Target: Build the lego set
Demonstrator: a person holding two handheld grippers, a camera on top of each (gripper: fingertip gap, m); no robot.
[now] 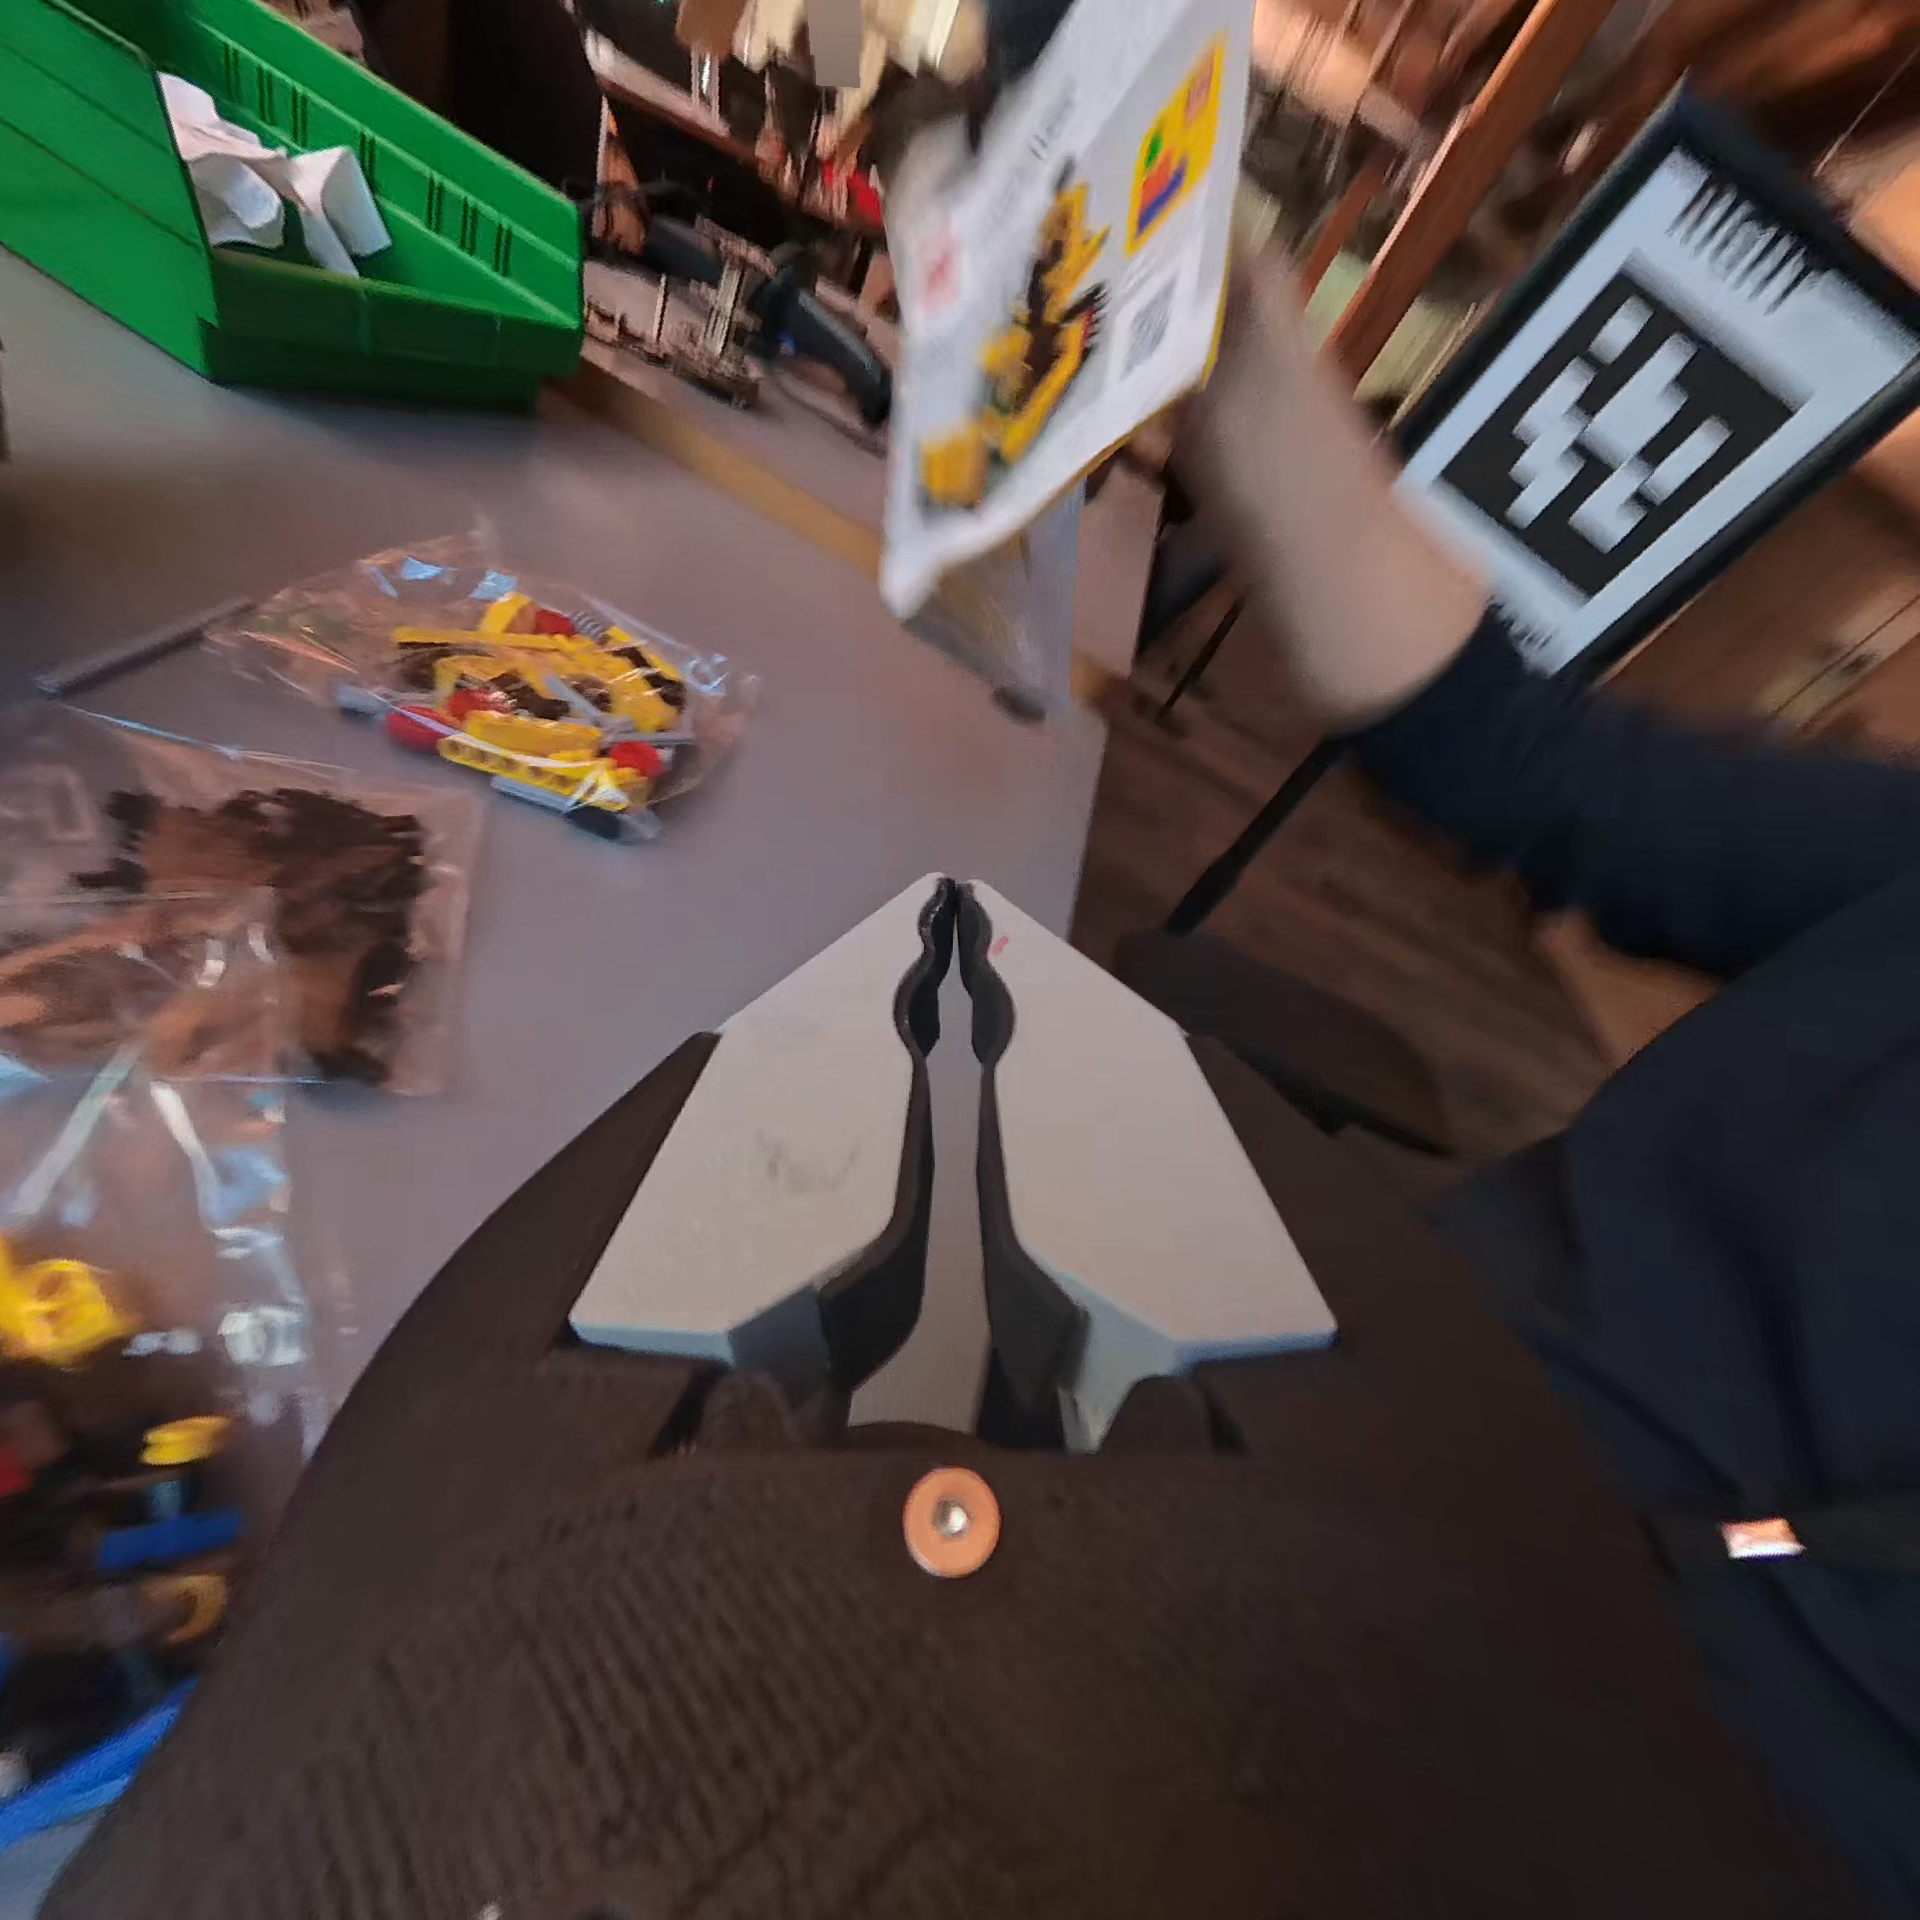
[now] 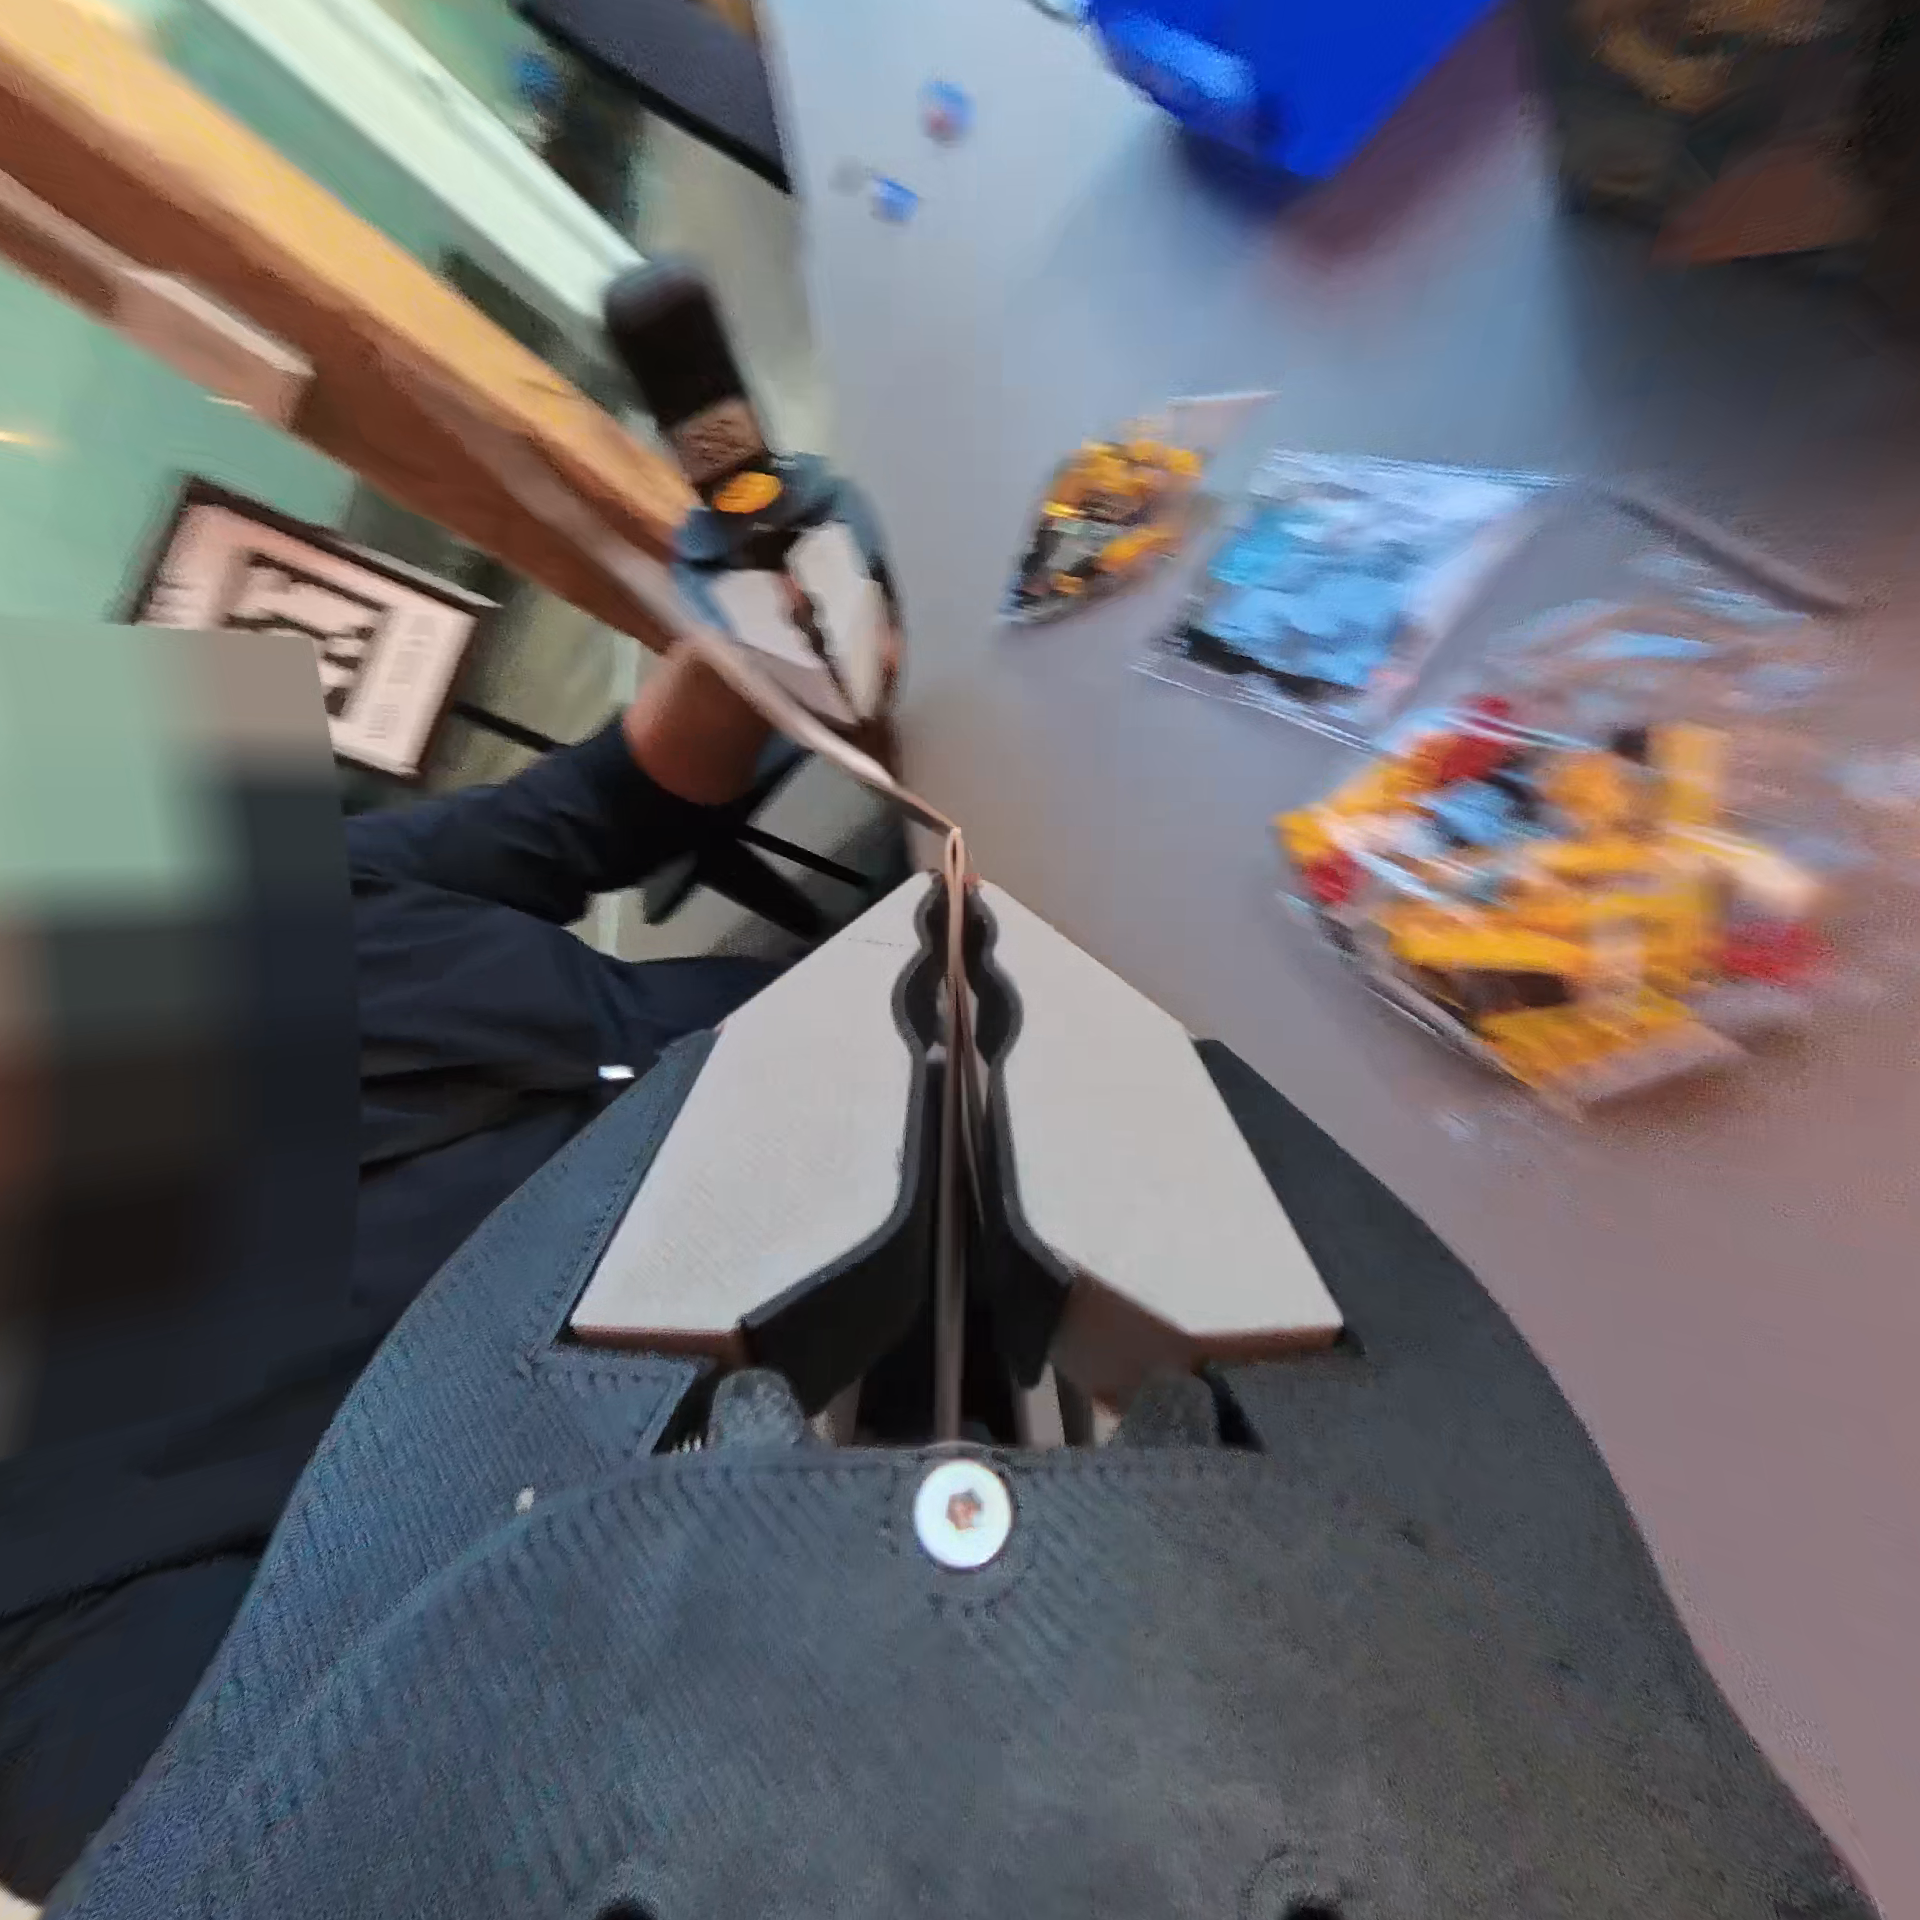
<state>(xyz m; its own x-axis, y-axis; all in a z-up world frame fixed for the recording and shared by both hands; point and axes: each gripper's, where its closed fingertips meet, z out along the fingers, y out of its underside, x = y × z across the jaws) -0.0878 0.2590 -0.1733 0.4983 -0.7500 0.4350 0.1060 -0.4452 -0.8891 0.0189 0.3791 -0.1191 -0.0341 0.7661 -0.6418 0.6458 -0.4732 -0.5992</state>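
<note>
While the left gripper (image 1: 954, 891) hangs over the near corner of the grey table (image 1: 790, 582), its two fingertips are pressed together with nothing between them. Ahead of it and to its left lies a clear bag of yellow and red pieces (image 1: 540, 691); nearer on that side is a bag of dark pieces (image 1: 239, 914), and close beside the gripper's left flank a blurred bag with yellow, black and blue bits (image 1: 114, 1455). Far ahead to the left stands a green bin (image 1: 312, 208) with crumpled white paper in it. Up ahead to the right, the instruction booklet (image 1: 1060, 281) is held in the air above the table edge, with a person's forearm in a dark sleeve (image 1: 1558, 790) below it.

From the right wrist view, the right gripper (image 2: 956, 894) is clamped on the booklet, whose thin folded edge (image 2: 951, 1039) runs between the fingers and sticks out past the tips. Ahead and to its left the other gripper (image 2: 847, 665) shows at the table's edge. To the right of the fingers, blurred bags of pieces (image 2: 1538, 894) lie on the table, and a blue bin (image 2: 1288, 73) sits far ahead.
</note>
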